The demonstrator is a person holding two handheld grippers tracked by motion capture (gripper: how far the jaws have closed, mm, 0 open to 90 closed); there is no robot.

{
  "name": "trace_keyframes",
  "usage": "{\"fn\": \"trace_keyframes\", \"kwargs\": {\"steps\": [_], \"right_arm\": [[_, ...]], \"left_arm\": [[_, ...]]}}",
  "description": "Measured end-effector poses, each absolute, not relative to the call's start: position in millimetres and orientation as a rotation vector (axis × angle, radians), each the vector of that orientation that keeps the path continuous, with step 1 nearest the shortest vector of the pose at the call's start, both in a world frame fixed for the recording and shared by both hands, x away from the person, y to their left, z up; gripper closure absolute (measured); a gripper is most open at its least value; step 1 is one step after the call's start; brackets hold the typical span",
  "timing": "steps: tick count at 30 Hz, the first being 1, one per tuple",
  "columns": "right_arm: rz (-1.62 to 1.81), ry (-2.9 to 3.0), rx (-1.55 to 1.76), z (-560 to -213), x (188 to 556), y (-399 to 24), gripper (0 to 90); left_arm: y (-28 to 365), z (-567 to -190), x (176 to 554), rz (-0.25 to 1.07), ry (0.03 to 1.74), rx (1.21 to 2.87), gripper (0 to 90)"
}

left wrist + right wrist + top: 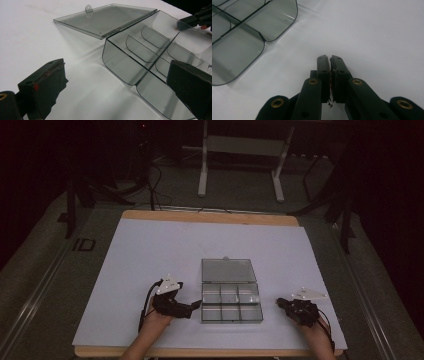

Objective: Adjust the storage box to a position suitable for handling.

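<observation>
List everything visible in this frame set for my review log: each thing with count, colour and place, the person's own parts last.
compartment box: one, clear grey plastic, six empty compartments, near middle of the table
lid: one, clear grey, hinged open, lying flat behind the box
white sheet: one, covering the tabletop
table: one, wooden edge showing
white frame legs: two, on the floor beyond the table
left gripper: one, black, open, at the box's left side
right gripper: one, black, shut, empty, right of the box
hands: two, near edge

tongs (pixel 120 87): wide apart | clear box (pixel 150 57): between pads, lid (pixel 105 18) flat open
</observation>
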State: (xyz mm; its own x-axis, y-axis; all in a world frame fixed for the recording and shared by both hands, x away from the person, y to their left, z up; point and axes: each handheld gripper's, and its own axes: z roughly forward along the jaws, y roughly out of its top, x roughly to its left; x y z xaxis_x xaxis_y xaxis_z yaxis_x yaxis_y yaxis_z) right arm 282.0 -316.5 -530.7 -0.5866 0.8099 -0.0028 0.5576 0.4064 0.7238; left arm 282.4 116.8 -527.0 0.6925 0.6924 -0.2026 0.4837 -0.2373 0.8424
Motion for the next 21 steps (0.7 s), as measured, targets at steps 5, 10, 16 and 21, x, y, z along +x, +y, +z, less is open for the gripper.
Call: {"fn": "trace_keyframes", "kwargs": {"steps": [5, 10, 16, 21], "right_arm": [[1.028, 2.294, 1.169, -522, 281, -317, 88.8], [1.068, 2.26, 1.168, -508, 281, -320, 88.9], [1.104, 2.242, 1.135, -489, 280, -320, 88.9], [1.142, 2.236, 1.101, -474, 280, -316, 88.9]], "left_arm": [[119, -528, 282, 0.263, 0.918, 1.886, 3.2], [120, -528, 282, 0.271, 0.912, 1.879, 3.2], [120, -528, 281, 0.274, 0.911, 1.883, 3.2], [120, -529, 280, 0.284, 0.901, 1.87, 3.2]]}}
